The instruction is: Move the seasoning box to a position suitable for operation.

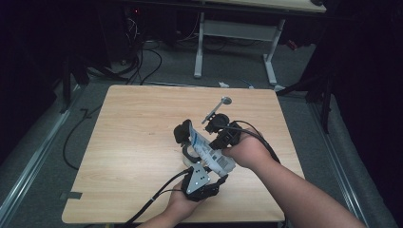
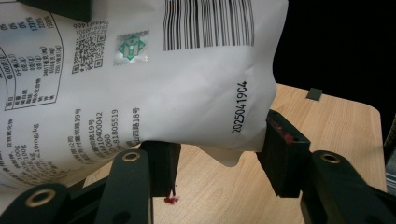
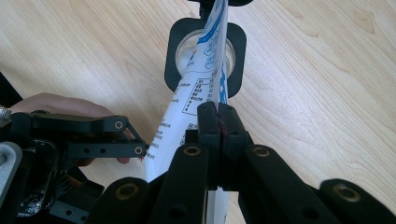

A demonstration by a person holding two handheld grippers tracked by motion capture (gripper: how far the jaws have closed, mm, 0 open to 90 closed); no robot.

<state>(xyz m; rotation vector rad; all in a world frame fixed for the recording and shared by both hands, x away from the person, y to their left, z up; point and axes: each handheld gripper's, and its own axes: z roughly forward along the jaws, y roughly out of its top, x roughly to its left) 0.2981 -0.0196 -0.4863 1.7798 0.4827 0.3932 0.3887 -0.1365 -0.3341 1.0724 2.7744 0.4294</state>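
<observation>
Pouch [image 1: 209,151], white and printed, is held above the black-rimmed cup [image 3: 204,46] on the worktop [image 1: 128,142]; right tool [image 3: 218,126] is clamped on its edge, left tool [image 2: 217,163] is pinched across its bottom corner.

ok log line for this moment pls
right gripper: shut on white bag | left gripper: jaws flank bag's end | black jar: under bag

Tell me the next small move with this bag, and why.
Probably tip the bag a little further toward the jar. The right gripper pinches its edge shut, the left gripper brackets its lower corner, and its far end already hangs over the jar's open mouth, so a slight tilt would likely start the pour.
</observation>
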